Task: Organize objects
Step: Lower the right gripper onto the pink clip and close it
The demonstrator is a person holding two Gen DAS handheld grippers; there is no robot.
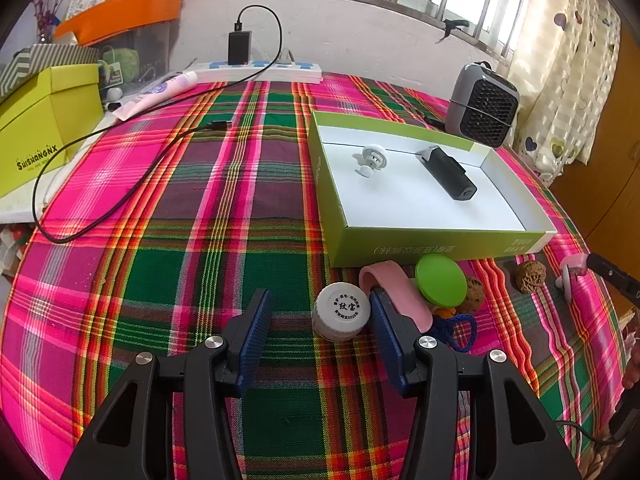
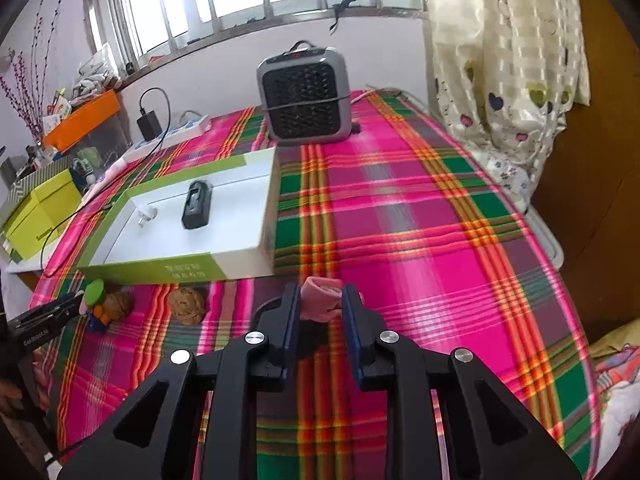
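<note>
You are working over a surface covered by a pink, green and red plaid cloth (image 1: 248, 208). On it sits a shallow green cardboard box with a white inside (image 1: 420, 240), open at the top. Behind the box, toward the window wall, stands a grey portable heater with a black grille (image 2: 306, 98).

Inside the box lie a black rectangular battery-like device (image 1: 448, 172) and, well apart from it, a small white round plug piece (image 1: 370, 158).

Just in front of the box's near wall you have a cluster of small things: a pink curved plastic piece (image 1: 400, 292), a round green lid (image 1: 440, 284) touching it, a blue cord loop (image 1: 460, 330) below them, and a wrinkled brown walnut (image 1: 530, 276) further to the right, apart from the cluster.

Your left gripper (image 1: 320, 312) has its jaws spread wide, low over the cloth, with a small white round jar with black printed characters on its cap (image 1: 342, 312) standing between them, just beside the right-hand pad and clear of the other.

Your right gripper (image 2: 320, 300) has its jaws clenched on a small pink and white object (image 2: 322, 298), held just in front of the box's near right corner; what it is cannot be told.
</note>
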